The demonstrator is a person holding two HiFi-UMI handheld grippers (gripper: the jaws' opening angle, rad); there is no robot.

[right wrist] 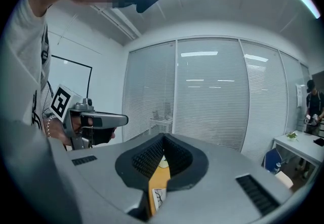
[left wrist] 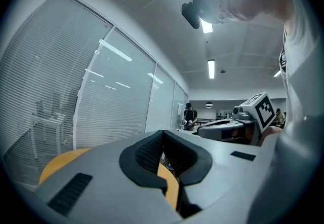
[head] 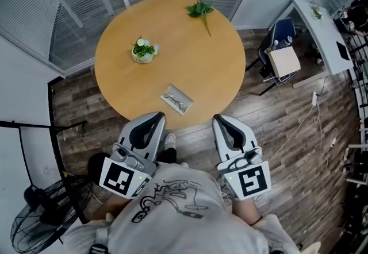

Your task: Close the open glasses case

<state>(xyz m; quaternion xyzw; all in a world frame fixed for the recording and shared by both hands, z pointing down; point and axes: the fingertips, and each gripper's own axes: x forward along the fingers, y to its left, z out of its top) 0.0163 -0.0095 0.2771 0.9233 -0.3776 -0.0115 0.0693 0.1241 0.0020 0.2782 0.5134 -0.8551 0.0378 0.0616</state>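
Note:
The open glasses case (head: 177, 99) lies on the round wooden table (head: 218, 69) near its front edge, with a pair of glasses inside. In the right gripper view a strip of the case (right wrist: 158, 196) shows through the slit below the jaws. My left gripper (head: 155, 116) and right gripper (head: 221, 119) are held side by side, short of the table's edge. Both point level toward the table. Each has its jaws together with nothing between them. The case lies ahead, between the two grippers.
A small white pot with a green plant (head: 143, 50) stands at the table's left, and a leafy sprig (head: 200, 10) lies at its far side. A blue chair holding a cardboard box (head: 283, 62) and a white desk (head: 322, 34) stand to the right; a floor fan (head: 40, 212) lower left.

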